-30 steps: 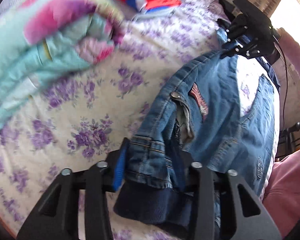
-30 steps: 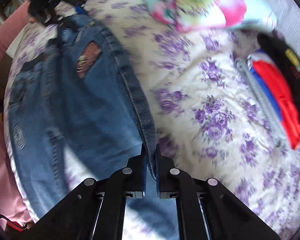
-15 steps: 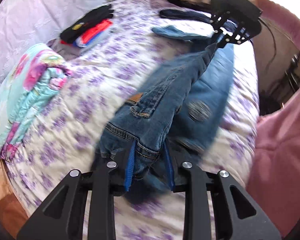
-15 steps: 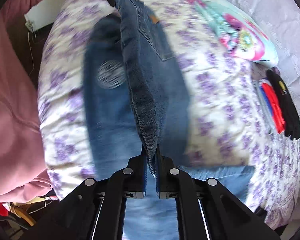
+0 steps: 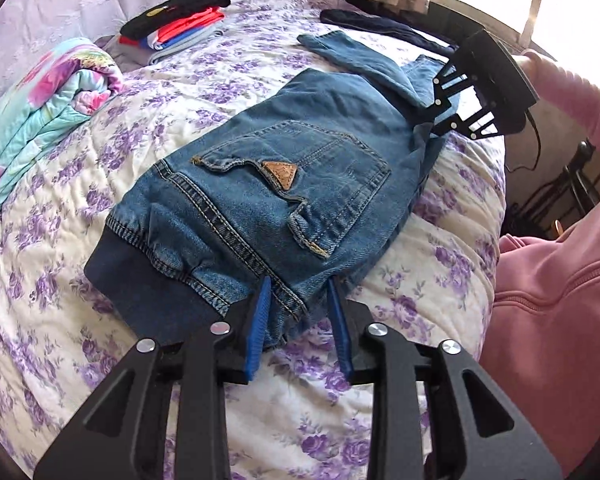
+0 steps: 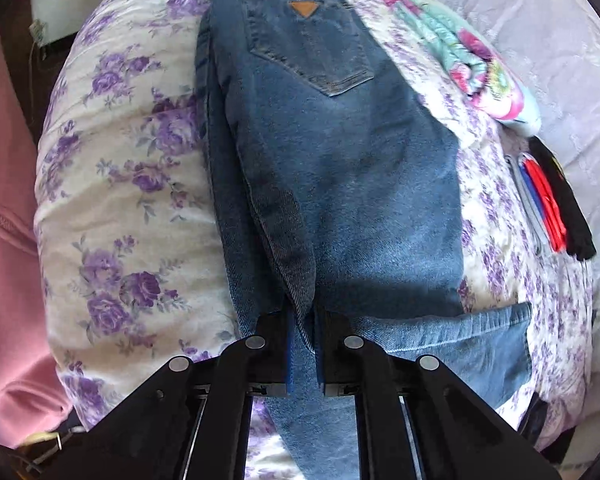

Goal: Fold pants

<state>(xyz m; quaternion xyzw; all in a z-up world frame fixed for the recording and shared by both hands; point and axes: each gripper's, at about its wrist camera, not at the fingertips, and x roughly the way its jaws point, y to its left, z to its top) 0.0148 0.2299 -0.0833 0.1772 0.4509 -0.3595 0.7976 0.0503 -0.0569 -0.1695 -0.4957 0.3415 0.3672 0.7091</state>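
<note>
A bed covered by a cream quilt printed with purple flowers (image 5: pixel 112 128) is carrying everything here. Blue denim pants (image 5: pixel 300 184) are lying flat across its middle, folded lengthwise (back pocket with a tan leather patch facing up). A rolled turquoise-and-pink floral blanket (image 5: pixel 40 108) is resting near one edge. A flat stack of black, red, blue and grey garments (image 5: pixel 180 26) is sitting beyond it, and a dark navy garment (image 5: pixel 372 26) is lying near the far edge.

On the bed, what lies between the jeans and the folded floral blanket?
Only bare floral bedsheet separates the jeans from the blanket; the left wrist view shows it best.
</note>
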